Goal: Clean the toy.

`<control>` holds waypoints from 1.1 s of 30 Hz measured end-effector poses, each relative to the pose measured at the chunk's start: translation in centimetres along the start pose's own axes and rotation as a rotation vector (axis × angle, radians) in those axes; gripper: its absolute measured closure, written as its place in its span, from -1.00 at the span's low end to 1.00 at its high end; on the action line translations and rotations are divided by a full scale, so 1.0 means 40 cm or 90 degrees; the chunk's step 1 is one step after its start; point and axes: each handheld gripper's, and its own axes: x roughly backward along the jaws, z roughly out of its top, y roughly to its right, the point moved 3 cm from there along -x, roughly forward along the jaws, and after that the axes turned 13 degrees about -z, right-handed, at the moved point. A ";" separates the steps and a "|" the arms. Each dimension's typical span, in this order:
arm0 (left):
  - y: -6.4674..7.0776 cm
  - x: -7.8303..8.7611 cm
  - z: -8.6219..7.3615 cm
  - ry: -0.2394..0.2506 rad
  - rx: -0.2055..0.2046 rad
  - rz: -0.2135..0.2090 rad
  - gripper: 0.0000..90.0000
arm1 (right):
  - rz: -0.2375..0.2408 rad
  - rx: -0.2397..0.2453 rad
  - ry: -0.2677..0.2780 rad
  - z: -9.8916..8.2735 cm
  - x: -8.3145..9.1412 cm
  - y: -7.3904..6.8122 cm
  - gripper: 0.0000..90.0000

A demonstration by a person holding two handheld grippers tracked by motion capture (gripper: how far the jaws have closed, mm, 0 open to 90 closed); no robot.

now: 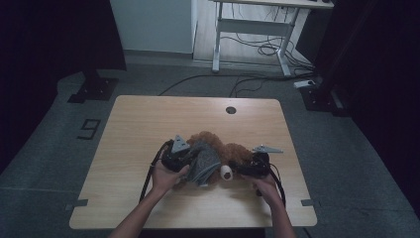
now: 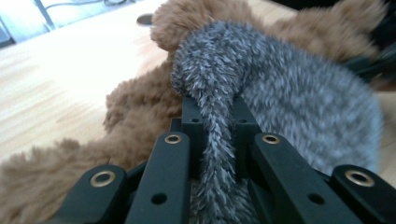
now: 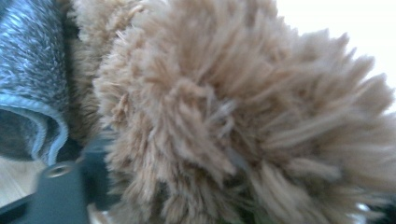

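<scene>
A brown plush toy (image 1: 233,151) lies on the wooden table (image 1: 148,114), partly wrapped in a grey fuzzy garment (image 1: 203,161). My left gripper (image 1: 191,159) sits at the toy's left side. In the left gripper view it (image 2: 215,116) is shut on a fold of the grey garment (image 2: 280,84), with brown fur (image 2: 135,107) behind it. My right gripper (image 1: 237,168) is at the toy's right side, beside a pale round patch (image 1: 226,173). In the right gripper view, brown fur (image 3: 233,116) covers the jaws. One finger (image 3: 60,186) shows at lower left, with the garment's hem (image 3: 28,70) beside it.
A round cable hole (image 1: 231,110) is in the table's far edge. Beyond the table stand a white desk frame (image 1: 247,29) with floor cables (image 1: 262,49) and a black stand base (image 1: 94,89). Bare tabletop lies left, right and behind the toy.
</scene>
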 end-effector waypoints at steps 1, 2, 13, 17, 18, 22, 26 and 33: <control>0.014 0.015 0.020 0.016 -0.004 -0.009 0.79 | 0.002 0.005 0.004 -0.004 0.003 -0.002 -0.40; 0.014 0.015 0.020 0.016 -0.004 -0.009 0.79 | 0.003 0.012 0.009 -0.007 0.006 -0.005 -0.35; 0.128 -0.084 0.216 0.022 -0.067 -0.049 0.78 | -0.010 0.051 0.053 -0.032 0.025 -0.037 -0.21; 0.143 -0.204 0.219 -0.037 -0.050 -0.066 0.78 | -0.009 0.062 0.060 -0.037 0.030 -0.038 -0.21; 0.144 -0.237 0.207 -0.054 -0.040 -0.071 0.78 | -0.008 0.063 0.061 -0.038 0.031 -0.037 -0.21; 0.135 -0.274 0.179 -0.056 -0.018 -0.079 0.78 | -0.012 0.064 0.058 -0.045 0.032 -0.030 -0.21; 0.112 -0.234 0.163 -0.065 -0.042 -0.028 0.78 | -0.014 0.063 0.058 -0.044 0.032 -0.030 -0.19; 0.042 -0.123 0.101 -0.040 -0.012 -0.022 0.79 | -0.015 0.054 0.061 -0.045 0.034 -0.034 -0.18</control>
